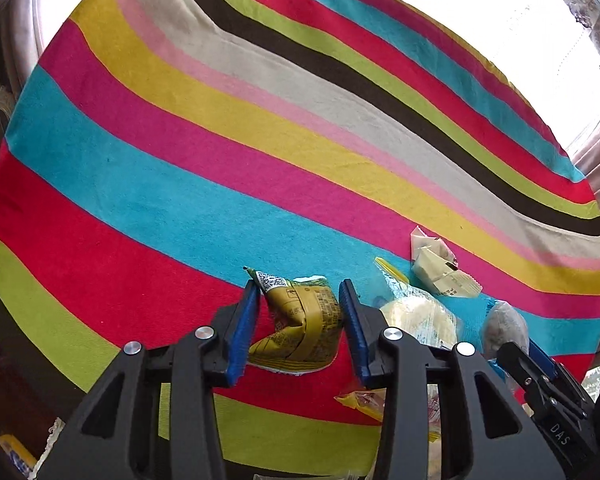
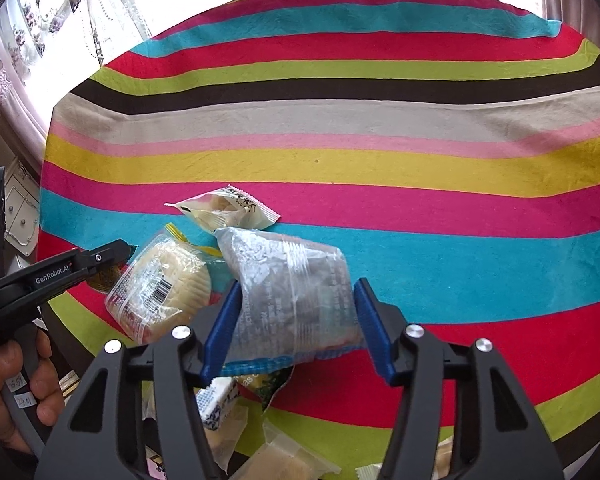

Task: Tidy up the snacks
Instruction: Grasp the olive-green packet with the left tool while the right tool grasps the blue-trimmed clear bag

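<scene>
An olive-yellow snack packet (image 1: 300, 320) sits crumpled between the blue pads of my left gripper (image 1: 300, 322), and both pads press on it. In the right wrist view my right gripper (image 2: 296, 320) is shut on a clear bag of greyish snacks (image 2: 292, 280), which stands tilted between its fingers. A clear pack of round pale biscuits (image 2: 164, 292) lies just left of that bag, also seen in the left view (image 1: 416, 316). A cream-white packet (image 2: 224, 210) lies beyond on the blue stripe. The left gripper's finger (image 2: 100, 258) reaches in from the left, held by a hand (image 2: 16, 380).
A brightly striped cloth (image 2: 340, 168) covers the table. Several more packets lie near its front edge, among them a blue-and-white one (image 2: 220, 400), a pale one (image 2: 288, 460) and a yellow wrapper (image 1: 360, 400). Bright curtained windows stand behind the far edge.
</scene>
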A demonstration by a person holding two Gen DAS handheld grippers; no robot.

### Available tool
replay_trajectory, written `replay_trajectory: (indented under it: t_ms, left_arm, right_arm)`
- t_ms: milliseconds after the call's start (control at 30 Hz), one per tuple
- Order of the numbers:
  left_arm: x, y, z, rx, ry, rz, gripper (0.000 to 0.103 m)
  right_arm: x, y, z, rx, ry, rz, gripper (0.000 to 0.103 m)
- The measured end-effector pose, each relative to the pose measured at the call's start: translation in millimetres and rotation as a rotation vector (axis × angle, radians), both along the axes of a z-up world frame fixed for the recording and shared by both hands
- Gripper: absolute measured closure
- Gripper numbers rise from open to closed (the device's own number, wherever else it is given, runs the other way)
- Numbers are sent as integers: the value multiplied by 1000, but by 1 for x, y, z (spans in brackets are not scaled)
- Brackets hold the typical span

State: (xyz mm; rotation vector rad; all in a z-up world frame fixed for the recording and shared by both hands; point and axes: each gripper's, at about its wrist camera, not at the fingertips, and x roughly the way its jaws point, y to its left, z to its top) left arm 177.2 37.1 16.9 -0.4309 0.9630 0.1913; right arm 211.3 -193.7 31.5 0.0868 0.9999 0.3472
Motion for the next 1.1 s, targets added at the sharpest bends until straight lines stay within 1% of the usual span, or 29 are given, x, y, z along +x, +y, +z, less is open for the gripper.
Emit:
replay_trajectory:
  t_ms: [67, 100, 167, 200, 267, 300, 367, 400, 433, 500, 667, 700, 800, 900, 933, 967, 1100]
  left_arm:
    - [-7, -1, 6, 17, -21, 8, 65]
    - [-10, -2, 9, 26, -31, 10, 65]
    - [-16, -5, 13, 34, -43, 10, 65]
    - [-19, -6, 14, 35, -46, 7, 65]
    - [-24, -9, 14, 34, -46, 2, 65]
    - [-26, -10, 14, 30, -45, 0, 65]
    - [-28, -15, 14, 27, -46, -4, 65]
    - [-29, -16, 15, 26, -48, -7, 65]
    - [-31, -18, 16, 26, -49, -11, 64]
    - [-34, -21, 17, 25, -51, -20, 64]
    - [-44, -30, 19, 28, -52, -42, 64]
    - [-46, -31, 20, 31, -53, -45, 64]
    - [-50, -38, 23, 48, -61, -58, 64]
    - [-54, -47, 28, 74, -75, -78, 64]
    - [-56, -50, 29, 87, -80, -84, 64]
    - [-57, -53, 31, 100, -86, -89, 64]
    - [-60, -68, 36, 128, -100, -113, 64]
  right_arm:
    - [-4, -9, 5, 30, -16, -17, 55]
    - [-6, -14, 8, 49, -23, -27, 59]
    - [-10, -24, 12, 95, -28, -37, 81]
    - [-12, -30, 14, 121, -26, -44, 86]
    - [-15, -36, 15, 127, -29, -52, 86]
    - [-16, -38, 14, 126, -22, -48, 86]
    - [-16, -42, 14, 107, -12, -75, 62]
    - [-17, -46, 14, 98, -16, -104, 30]
    - [-17, -51, 14, 102, -23, -131, 19]
    - [-13, -54, 10, 109, 1, -128, 19]
    - [-5, -40, 1, 39, 36, -50, 19]
    - [-3, -39, -1, 40, 43, -50, 19]
    - [9, -37, -10, 103, 97, -32, 19]
    - [18, -35, -23, 99, 151, -31, 21]
    - [18, -34, -26, 126, 159, -17, 34]
    - [18, -34, -28, 156, 171, -7, 41]
    - [11, -33, -24, 153, 135, -3, 49]
